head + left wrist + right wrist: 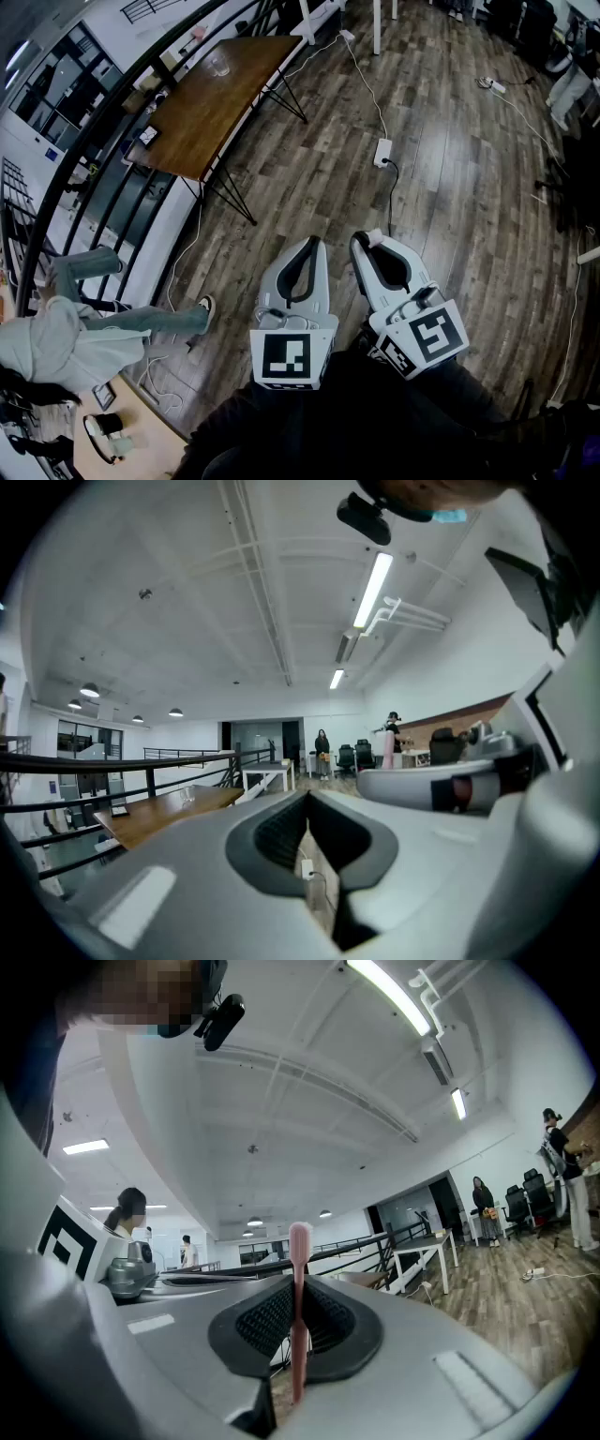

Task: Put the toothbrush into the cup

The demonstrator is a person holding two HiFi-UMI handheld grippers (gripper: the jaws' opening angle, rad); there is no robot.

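Left tongs (pixel 309 246): jaws together with nothing between them, held low, just beside the right pair.
Right tongs (pixel 370 246): clamped on the toothbrush (pixel 299 1269), with the ridged pads pressing its handle from both sides.
Toothbrush: lies along the right jaws, and what looks like the head end pokes out past the tips.
Cup (pixel 217 64): a clear one on the wooden table (pixel 225 117), well ahead of both tongs and off to their left, out of reach from here.
Step in hand: by my guess, carrying the brush over to the table; nothing is near the cup yet.
Doing it well: grip firmly on the way, bring the brush above the cup's mouth, tip one end down, and slacken the jaws only once that end is inside the rim.
Spare pair: the left tongs are free to steady the cup, which looks light enough to topple.
Underfoot: a power strip (pixel 382 152) and its cable lie on the floor ahead of the tongs.
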